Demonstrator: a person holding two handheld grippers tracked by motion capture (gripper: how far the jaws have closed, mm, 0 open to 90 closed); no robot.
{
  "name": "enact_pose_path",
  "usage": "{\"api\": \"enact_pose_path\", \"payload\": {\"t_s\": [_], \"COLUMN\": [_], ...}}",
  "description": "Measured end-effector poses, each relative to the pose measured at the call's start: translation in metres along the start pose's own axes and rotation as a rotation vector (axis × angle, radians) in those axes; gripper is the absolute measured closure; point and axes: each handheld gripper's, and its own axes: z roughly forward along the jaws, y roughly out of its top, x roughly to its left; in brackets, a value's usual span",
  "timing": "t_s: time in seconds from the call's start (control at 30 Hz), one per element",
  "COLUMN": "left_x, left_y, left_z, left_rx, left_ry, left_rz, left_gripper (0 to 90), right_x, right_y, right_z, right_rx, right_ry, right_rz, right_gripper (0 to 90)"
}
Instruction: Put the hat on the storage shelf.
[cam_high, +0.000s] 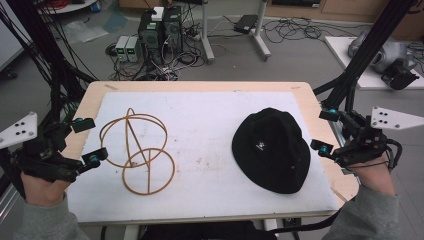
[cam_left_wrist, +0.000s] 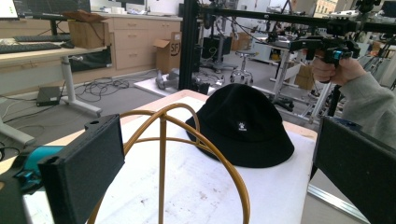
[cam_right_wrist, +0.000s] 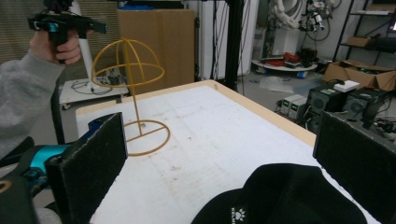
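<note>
- One white mat (cam_high: 210, 125) covers the table (cam_high: 305, 95).
- Black hat (cam_high: 272, 149) lies on its right half.
- Wire hat stand (cam_high: 137, 150) stands upright, left.
- Left gripper (cam_high: 87, 141) and right gripper (cam_high: 325, 132) flank them, jaws apart, empty.

**Materials and finishes in front of you**

Your hat (cam_high: 272, 148) is black cloth, matt and slightly fuzzy, with a small white stitched emblem. The stand (cam_high: 136, 150) looks like thin wire with a smooth tan coating and a faint sheen. You work on a white mat (cam_high: 210, 125), matt and scuffed with small dark marks, laid over a table (cam_high: 305, 95) with a pale wood-look edge. Your left gripper (cam_high: 88, 141) and right gripper (cam_high: 325, 132) are black and matt; their jaw pads look rough and foam-like, with glossy teal fittings. Your sleeves are soft grey knit.
</note>
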Motion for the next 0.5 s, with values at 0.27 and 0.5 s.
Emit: {"api": "enact_pose_path", "payload": {"t_s": [0.27, 0.5], "left_x": [-0.0002, 0.0], "left_y": [-0.0005, -0.0015], "left_z": [-0.0005, -0.0016], "left_rx": [-0.003, -0.003], "left_ry": [0.003, 0.01], "left_rz": [-0.004, -0.009], "left_gripper": [2.4, 2.4], "right_x": [-0.001, -0.003], "right_y": [-0.0003, -0.0016], "right_z": [0.0017, 0.0087], "right_rx": [-0.002, 0.007], "right_ry": [0.0, 0.006], "right_rz": [-0.003, -0.006], "right_gripper": [2.2, 2.2]}}
